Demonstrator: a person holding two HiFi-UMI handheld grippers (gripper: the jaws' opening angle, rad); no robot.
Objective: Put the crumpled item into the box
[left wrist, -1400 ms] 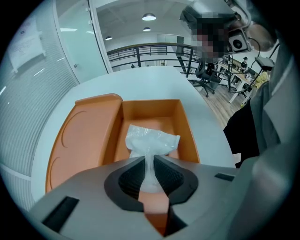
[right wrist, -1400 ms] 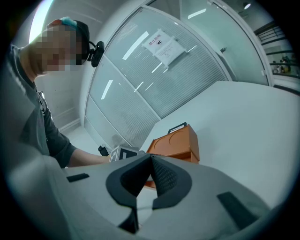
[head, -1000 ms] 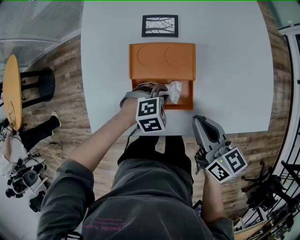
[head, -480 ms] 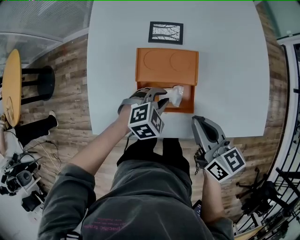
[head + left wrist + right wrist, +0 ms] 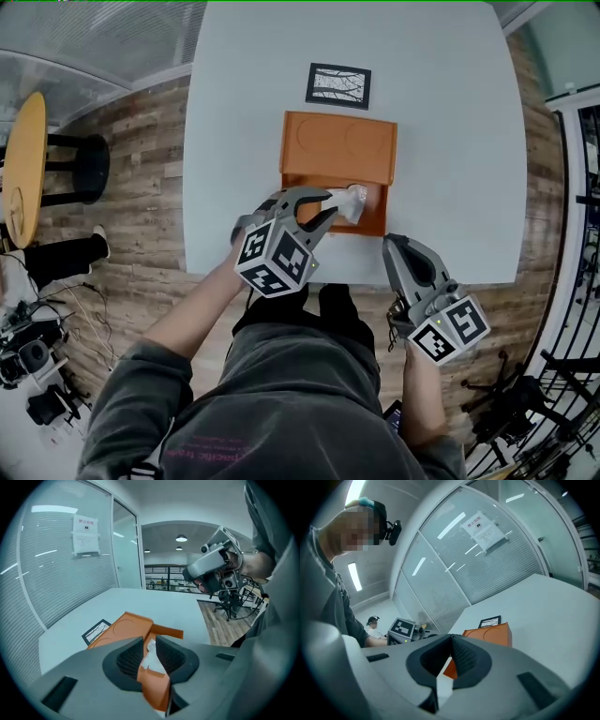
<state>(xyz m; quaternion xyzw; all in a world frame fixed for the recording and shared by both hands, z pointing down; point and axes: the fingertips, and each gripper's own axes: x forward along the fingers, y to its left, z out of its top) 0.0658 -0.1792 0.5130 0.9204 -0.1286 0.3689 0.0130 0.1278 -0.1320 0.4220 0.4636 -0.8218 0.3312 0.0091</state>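
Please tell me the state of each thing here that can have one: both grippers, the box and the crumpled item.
left gripper: open, holding nothing.
right gripper: shut, empty.
orange box: near compartment open, far part covered.
crumpled item: lying in the open compartment, not gripped.

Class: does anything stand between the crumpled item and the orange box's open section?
Nothing visible does: the crumpled item already lies in the open near section of the box, just beyond the open left gripper.
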